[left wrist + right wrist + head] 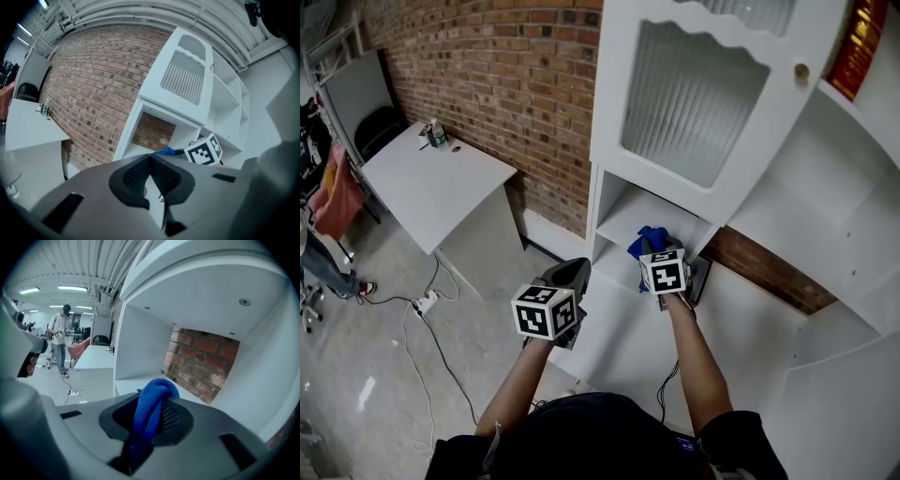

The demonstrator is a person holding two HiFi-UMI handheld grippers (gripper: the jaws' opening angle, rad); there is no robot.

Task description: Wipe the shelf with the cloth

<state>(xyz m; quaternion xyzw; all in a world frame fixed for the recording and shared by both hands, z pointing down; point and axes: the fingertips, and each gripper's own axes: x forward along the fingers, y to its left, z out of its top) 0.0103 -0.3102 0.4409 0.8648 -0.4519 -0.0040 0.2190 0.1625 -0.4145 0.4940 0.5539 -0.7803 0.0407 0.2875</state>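
Between right hand-held gripper [149, 405] jaws, cloth [157, 389]

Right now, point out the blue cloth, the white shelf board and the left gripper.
blue cloth [152, 401]: right gripper view, fold between jaws.
white shelf board [628, 212]: head view, bare surface.
left gripper [149, 156]: left gripper view, closed jaw tips.

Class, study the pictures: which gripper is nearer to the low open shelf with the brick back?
Right. The right gripper, clamping the blue cloth, is at the shelf's mouth. The left gripper hangs back outside it, nearer the person.
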